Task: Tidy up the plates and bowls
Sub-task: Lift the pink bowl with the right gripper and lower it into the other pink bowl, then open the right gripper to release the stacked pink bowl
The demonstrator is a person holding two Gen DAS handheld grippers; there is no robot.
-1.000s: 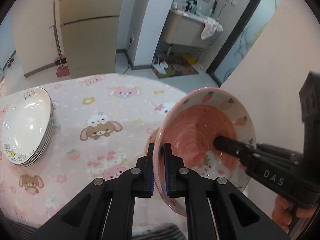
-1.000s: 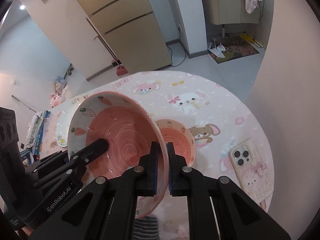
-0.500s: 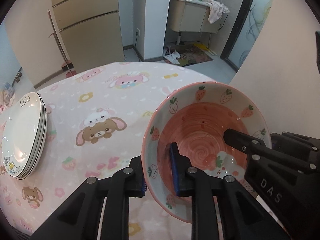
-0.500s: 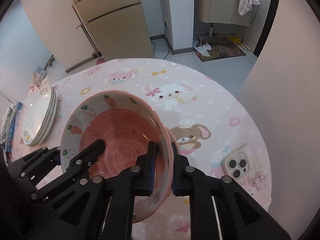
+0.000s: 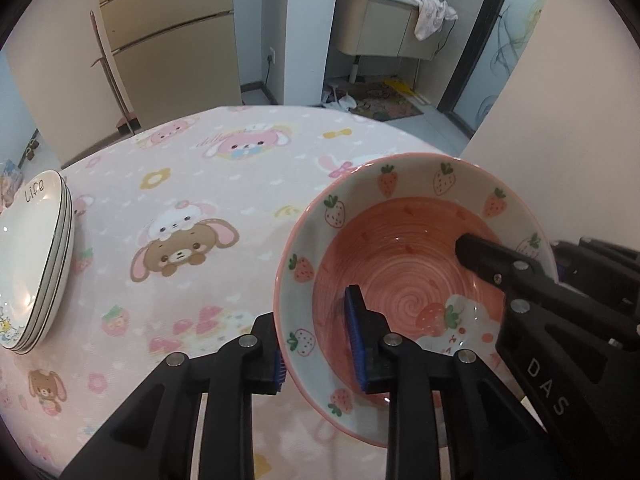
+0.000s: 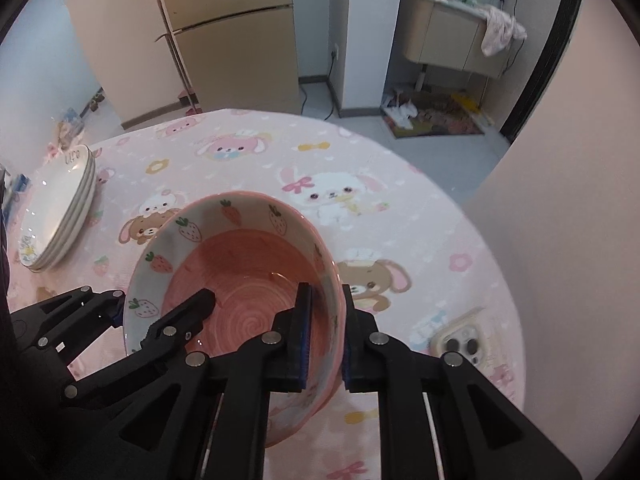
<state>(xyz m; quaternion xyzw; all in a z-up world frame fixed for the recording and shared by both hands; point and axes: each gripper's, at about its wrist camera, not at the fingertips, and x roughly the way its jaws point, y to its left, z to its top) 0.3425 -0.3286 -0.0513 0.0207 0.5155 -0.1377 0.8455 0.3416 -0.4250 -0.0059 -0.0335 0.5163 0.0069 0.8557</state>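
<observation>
A pink bowl (image 5: 400,264) with strawberries on its pale rim sits low over the pink cartoon tablecloth (image 5: 224,200), tilted slightly. My left gripper (image 5: 318,352) straddles its near left rim. Its jaws are opening: the inner pad (image 5: 354,336) stands off the wall, so it is open. In the right wrist view the same bowl (image 6: 240,272) has its right rim pinched between the pads of my right gripper (image 6: 325,340), which is shut on it. A stack of white plates (image 5: 32,256) marked "Life" rests at the table's left edge.
A phone in a pink case (image 6: 464,344) lies on the cloth right of the bowl. The round table's far edge (image 6: 360,128) drops to a tiled floor. A pale wall (image 6: 560,240) stands close on the right.
Both grippers came down with the bowl, which tipped from steep to nearly level. A smaller pink bowl seen beneath it is now covered. The left jaws went from clamped to parted.
</observation>
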